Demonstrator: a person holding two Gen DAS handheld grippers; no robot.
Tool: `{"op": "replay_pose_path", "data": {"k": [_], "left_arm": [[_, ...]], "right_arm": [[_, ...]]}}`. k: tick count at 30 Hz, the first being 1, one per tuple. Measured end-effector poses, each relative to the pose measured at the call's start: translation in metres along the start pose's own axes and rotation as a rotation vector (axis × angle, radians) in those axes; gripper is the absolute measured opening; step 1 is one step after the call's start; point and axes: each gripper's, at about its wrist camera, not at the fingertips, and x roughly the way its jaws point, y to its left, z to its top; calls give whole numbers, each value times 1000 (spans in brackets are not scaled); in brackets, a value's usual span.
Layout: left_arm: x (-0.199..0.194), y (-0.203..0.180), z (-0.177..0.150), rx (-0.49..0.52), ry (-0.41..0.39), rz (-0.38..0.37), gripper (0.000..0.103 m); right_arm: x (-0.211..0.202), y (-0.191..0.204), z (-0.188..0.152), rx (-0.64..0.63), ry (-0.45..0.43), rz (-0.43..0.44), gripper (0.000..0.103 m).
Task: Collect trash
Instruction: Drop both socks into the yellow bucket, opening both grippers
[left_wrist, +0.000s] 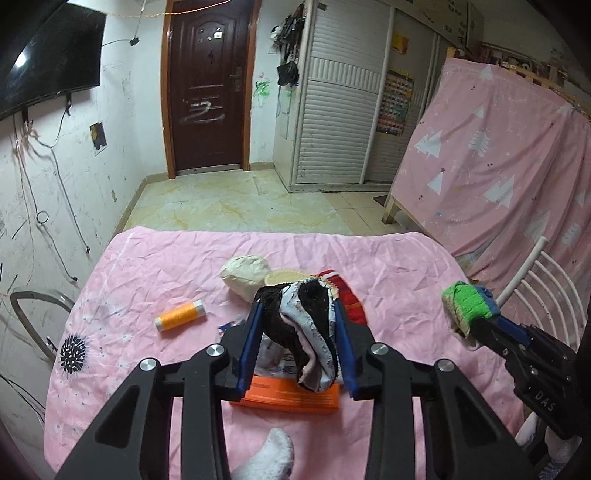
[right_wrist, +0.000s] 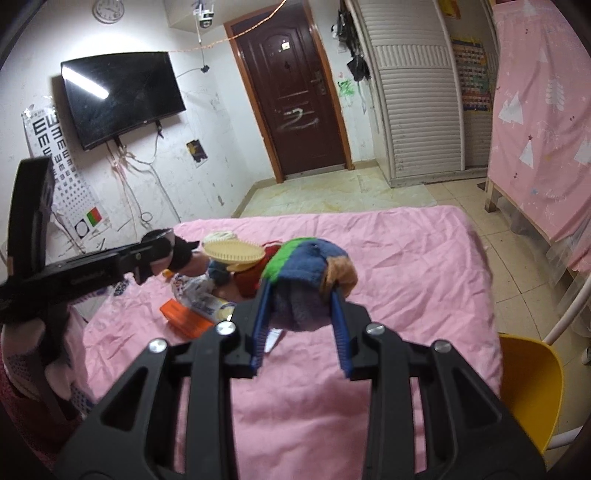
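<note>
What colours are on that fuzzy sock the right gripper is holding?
The fuzzy sock has green, blue and tan bands, seen best from the right wrist view.

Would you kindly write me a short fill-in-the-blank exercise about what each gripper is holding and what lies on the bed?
1. The left gripper is shut on a black and ___ sock.
2. The right gripper holds a sock striped green, ___ and tan.
3. The spool of thread on the pink sheet is ___.
4. The flat box below the left gripper is ___.

Missing words: white; blue; orange; orange
</note>
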Motion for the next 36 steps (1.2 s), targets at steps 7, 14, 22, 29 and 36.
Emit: {"op": "replay_pose_path", "data": {"k": [7,14,22,29,36], "left_arm": [[-18,-57,3,91,-50,-56,28],[-15,-134,-2,204,-40,-166,28],[-8,-220,-18,324,-9,-279,28],[0,-278,-30,400,34,-357,28],[14,-312,-38,419,72,-447,28]], "right_arm": [[-42,-39,-1,53,-76,-66,30],[-83,-84,-13,108,-115,-162,30],[-115,-139,-35,179,-114,-263,30],[-119,-179,-58,246,-82,-307,30],[-111,-196,-70,287,-58,-299,30]]}}
